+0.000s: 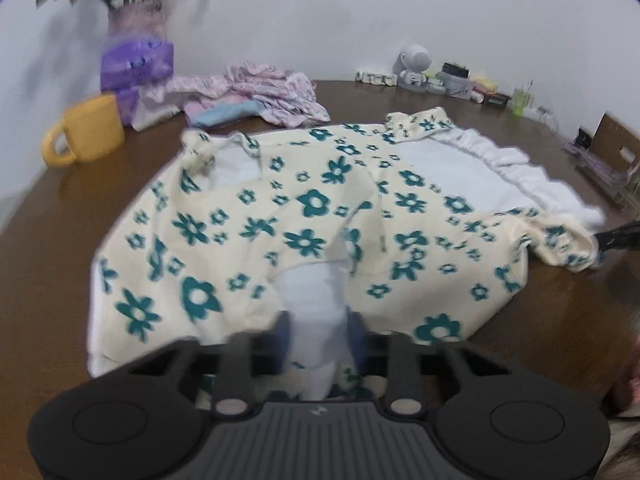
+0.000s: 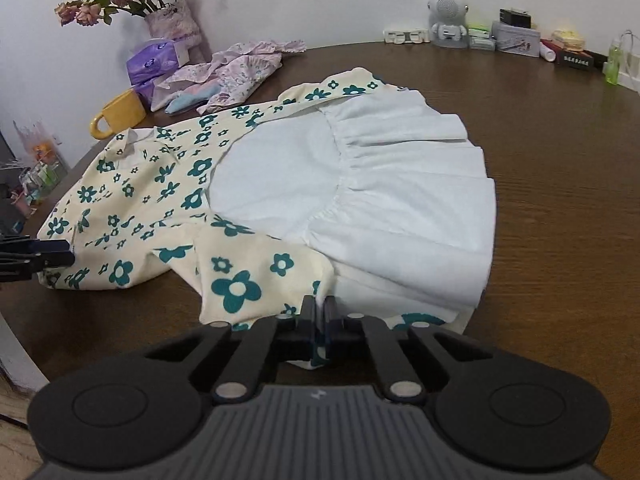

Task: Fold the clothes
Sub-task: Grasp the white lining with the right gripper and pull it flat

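Cotton floral dress [image 2: 168, 184] is getting pinched by both my left gripper [image 1: 316, 336] and right gripper [image 2: 319, 312]; thin bites, so it's probably slipping mid-fold.

Left wrist view sits low behind its own fingers [image 1: 356, 336], looking across the table [image 1: 60, 216] toward the back wall, the floral dress [image 1: 304, 216] filling the near field, slightly blurred. Right wrist view is just as low, close behind its fingers [image 2: 307, 316], facing the same wall from the dress's other side. Each camera catches the other: the right gripper [image 1: 618, 238] pokes in at the left view's right edge, the left gripper [image 2: 36, 258] at the right view's left edge. Both share the dress, the yellow mug [image 1: 86, 130], the flower vase [image 2: 174, 20] and the white robot figure [image 2: 446, 20].
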